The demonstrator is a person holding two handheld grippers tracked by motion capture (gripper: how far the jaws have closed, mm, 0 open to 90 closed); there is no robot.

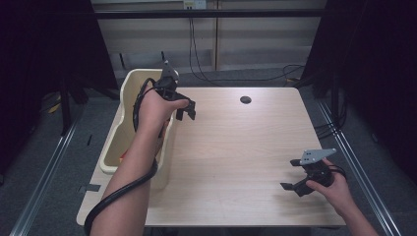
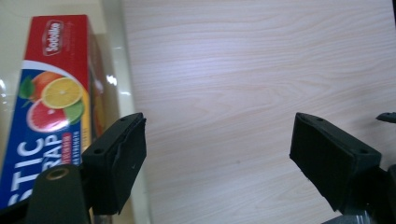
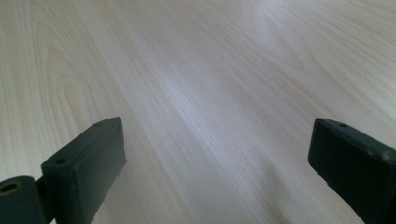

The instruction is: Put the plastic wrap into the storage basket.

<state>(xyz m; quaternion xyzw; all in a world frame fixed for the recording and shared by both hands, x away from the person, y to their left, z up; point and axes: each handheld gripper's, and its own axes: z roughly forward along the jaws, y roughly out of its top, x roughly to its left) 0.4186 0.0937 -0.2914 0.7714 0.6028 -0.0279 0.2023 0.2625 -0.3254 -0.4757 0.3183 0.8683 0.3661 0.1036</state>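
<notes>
Left claw (image 1: pixel 186 109) wide, empty, at bin rim (image 1: pixel 129 81) (wrap box (image 2: pixel 44 107) inside); right claw (image 1: pixel 295 173) wide, empty, near table edge (image 1: pixel 246 225).

red-blue plastic wrap box (image 2: pixel 46 107), citrus print, lying flat inside cream bin (image 1: pixel 129 91), table's left edge.

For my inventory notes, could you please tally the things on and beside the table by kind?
Cream bins: 1
Plastic wrap boxes: 1
Handheld grippers: 2, left gripper and right gripper, both with jaws open
Total: 4
</notes>
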